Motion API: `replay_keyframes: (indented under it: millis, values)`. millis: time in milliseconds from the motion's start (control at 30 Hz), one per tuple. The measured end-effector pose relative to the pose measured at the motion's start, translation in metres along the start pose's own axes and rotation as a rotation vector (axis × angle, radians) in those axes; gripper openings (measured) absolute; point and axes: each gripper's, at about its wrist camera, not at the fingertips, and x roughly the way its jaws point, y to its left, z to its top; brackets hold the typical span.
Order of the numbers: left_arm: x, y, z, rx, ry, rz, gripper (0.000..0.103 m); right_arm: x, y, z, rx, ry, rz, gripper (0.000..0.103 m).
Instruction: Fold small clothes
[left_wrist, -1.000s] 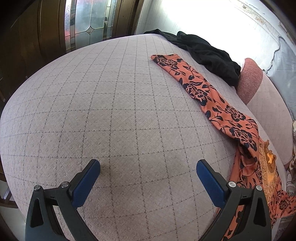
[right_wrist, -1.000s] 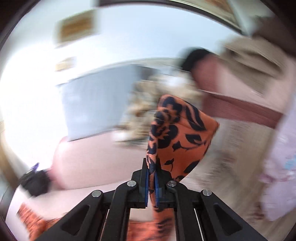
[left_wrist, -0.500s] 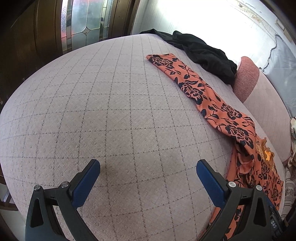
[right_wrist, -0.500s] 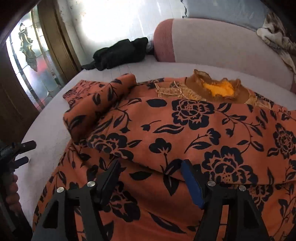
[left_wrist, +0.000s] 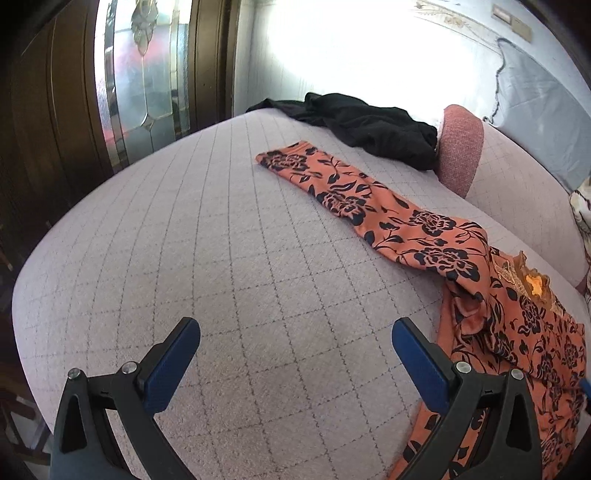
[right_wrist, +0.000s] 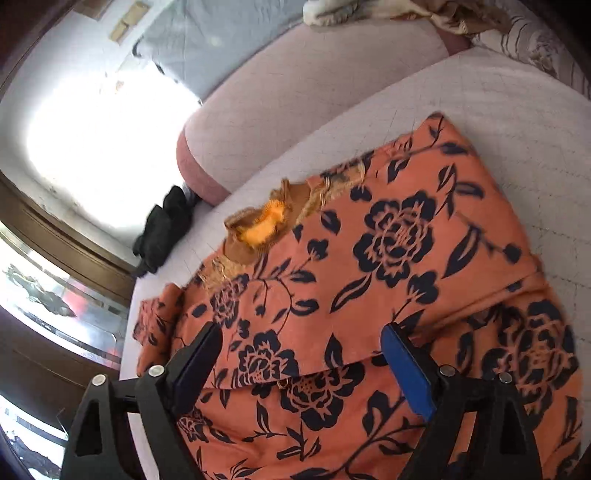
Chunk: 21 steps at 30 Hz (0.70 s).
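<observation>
An orange garment with black flowers (right_wrist: 388, 266) lies on the quilted bed (left_wrist: 221, 258). One sleeve is folded across its body in the right wrist view, and its brown and yellow collar (right_wrist: 262, 225) shows. The other sleeve (left_wrist: 351, 199) lies stretched out flat in the left wrist view. My right gripper (right_wrist: 299, 354) is open and empty just above the folded cloth. My left gripper (left_wrist: 295, 350) is open and empty over bare bed, left of the garment.
A black garment (left_wrist: 369, 125) lies heaped at the far side of the bed, next to a pink padded headboard (left_wrist: 461, 147). A wooden door with patterned glass (left_wrist: 140, 74) stands beyond the bed's left edge. Patterned bedding (right_wrist: 517, 40) lies at the far right.
My right gripper was shut on a piece of the orange garment held in the air; it has let go and now hovers open over it. My left gripper has tilted up slightly.
</observation>
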Motion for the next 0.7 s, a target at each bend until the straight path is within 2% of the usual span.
replay_keyframes:
  millis: [100,167,200,233,267,300,400,500,567,633,667,700]
  values:
    - [0.005,-0.011,-0.003,0.044,0.027,-0.011,0.103,-0.022,-0.017,0.025,0.044,-0.055,0.076,0.09]
    - [0.01,-0.015,-0.007,0.06,0.049,-0.004,0.103,-0.022,-0.05,0.044,0.163,-0.061,0.101,0.092]
    - [0.012,-0.016,-0.008,0.067,0.054,0.007,0.103,-0.013,-0.074,0.05,0.235,-0.026,0.093,0.093]
    - [0.013,-0.016,-0.01,0.074,0.057,0.018,0.103,-0.004,-0.099,0.053,0.322,0.022,0.047,0.082]
    - [0.014,-0.016,-0.011,0.078,0.061,0.029,0.103,-0.005,-0.117,0.052,0.404,0.021,0.072,0.077]
    - [0.015,-0.014,-0.012,0.074,0.063,0.033,0.103,-0.009,-0.118,0.054,0.414,0.012,0.105,0.077]
    - [0.018,-0.011,-0.012,0.046,0.08,0.021,0.103,-0.023,-0.085,0.072,0.255,-0.014,0.13,0.079]
    - [0.021,-0.013,-0.012,0.042,0.086,0.014,0.103,-0.014,-0.065,0.096,0.188,0.006,0.207,0.079]
    - [0.021,-0.015,-0.012,0.052,0.081,0.012,0.103,-0.002,-0.065,0.117,0.164,-0.001,0.198,0.079]
    - [0.022,-0.017,-0.011,0.059,0.08,0.007,0.103,0.026,-0.079,0.136,0.207,0.028,0.194,0.084]
    - [0.023,-0.017,-0.011,0.06,0.082,0.005,0.103,0.04,-0.094,0.141,0.242,0.058,0.165,0.084]
    - [0.024,-0.016,-0.01,0.06,0.086,0.002,0.103,0.052,-0.108,0.142,0.267,0.072,0.084,0.084]
